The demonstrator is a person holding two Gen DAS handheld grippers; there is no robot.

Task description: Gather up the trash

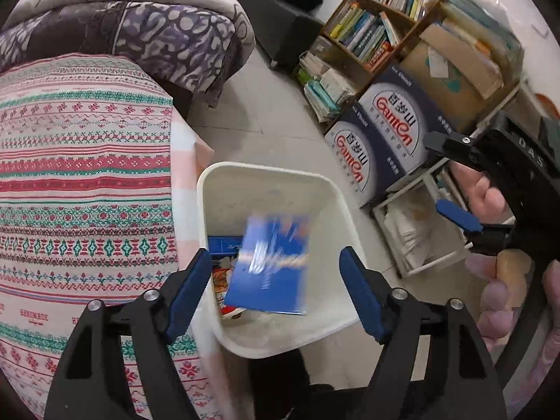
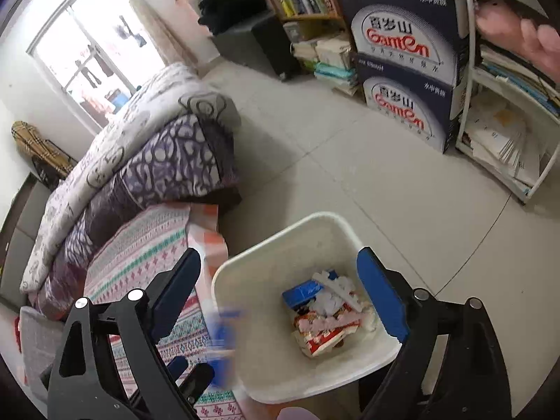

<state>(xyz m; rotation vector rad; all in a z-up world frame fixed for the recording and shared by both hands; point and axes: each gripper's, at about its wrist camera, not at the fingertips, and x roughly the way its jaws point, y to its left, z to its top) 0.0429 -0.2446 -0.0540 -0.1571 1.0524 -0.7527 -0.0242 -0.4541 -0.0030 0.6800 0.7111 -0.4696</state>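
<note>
A white square trash bin point(image 1: 336, 329) stands on the floor beside the bed. My left gripper point(image 1: 276, 290) is open right above it. A blue packet point(image 1: 271, 266), motion-blurred, is in the air between the open fingers, over the bin's mouth. In the right wrist view the bin point(image 2: 245, 367) holds a red-and-white wrapper point(image 2: 325, 332), a blue wrapper point(image 2: 301, 292) and white crumpled scraps. My right gripper point(image 2: 280, 301) is open and empty above the bin; it also shows in the left wrist view point(image 1: 444, 175) at the right. The blurred blue packet point(image 2: 222, 336) shows at the bin's left rim.
A bed with a striped patterned cover point(image 1: 80, 175) and a purple quilt point(image 1: 157, 35) lies left of the bin. Two Ganten cartons point(image 2: 406, 70), a wooden bookshelf point(image 1: 378, 17) and a white rack of papers point(image 2: 500, 133) line the wall across the tiled floor point(image 2: 385, 182).
</note>
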